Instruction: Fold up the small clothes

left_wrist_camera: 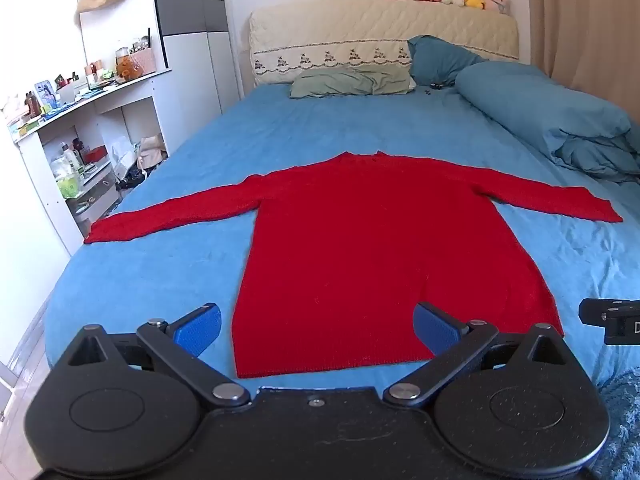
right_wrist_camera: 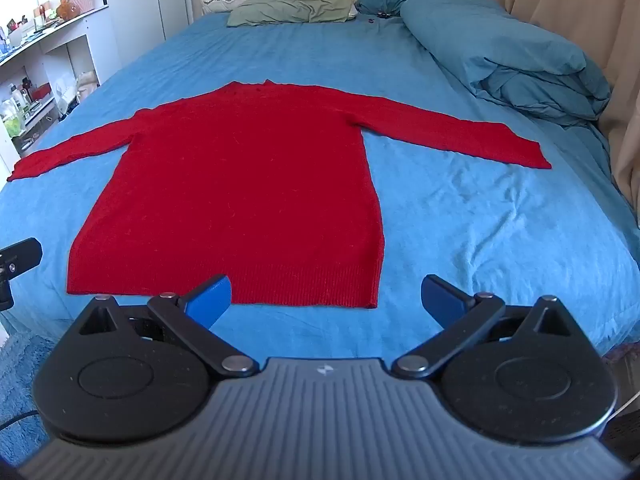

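Red sweater (left_wrist_camera: 372, 240) lies flat on the blue bed (left_wrist_camera: 180, 264), both sleeves spread out sideways, collar toward the headboard (left_wrist_camera: 380, 32), hem at the near edge. Left tool (left_wrist_camera: 316, 326) fingers wide apart, hovering over the hem's left part, holding nothing. Right tool (right_wrist_camera: 326, 296) also spread apart, just off the hem's right corner, empty. Rolled blue duvet (right_wrist_camera: 500, 48) right of the sweater.

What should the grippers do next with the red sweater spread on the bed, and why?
Probably move the left gripper out to the left sleeve to fold it across the body. The red sweater lies flat, both sleeves outstretched, and both the left and the right gripper are open and empty.
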